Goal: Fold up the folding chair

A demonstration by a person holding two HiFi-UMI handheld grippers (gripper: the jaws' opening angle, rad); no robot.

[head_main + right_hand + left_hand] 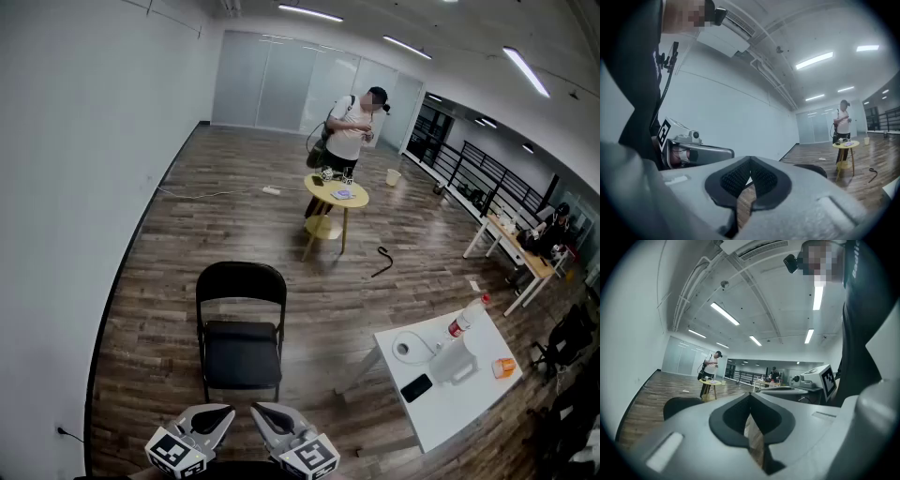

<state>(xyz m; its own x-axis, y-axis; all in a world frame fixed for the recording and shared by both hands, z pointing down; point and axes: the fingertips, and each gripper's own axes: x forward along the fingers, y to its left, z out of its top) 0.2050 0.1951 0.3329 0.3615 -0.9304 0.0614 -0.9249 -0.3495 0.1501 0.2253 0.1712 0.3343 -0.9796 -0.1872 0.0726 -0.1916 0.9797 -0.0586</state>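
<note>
A black folding chair (240, 330) stands unfolded on the wooden floor, its seat facing me. Both grippers are held low at the bottom edge of the head view, a short way in front of the chair and apart from it. My left gripper (221, 419) is shut with nothing in it, and my right gripper (264, 415) is shut and empty too. In the left gripper view the shut left gripper (750, 394) points level over the chair's back (680, 405). In the right gripper view the shut right gripper (750, 160) shows the chair's back (812, 169) beyond it.
A white table (450, 382) with a tape roll, bottle, jug and phone stands to the right of the chair. Farther off a person (351, 131) stands by a small round yellow table (337, 199). A white wall (84, 187) runs along the left.
</note>
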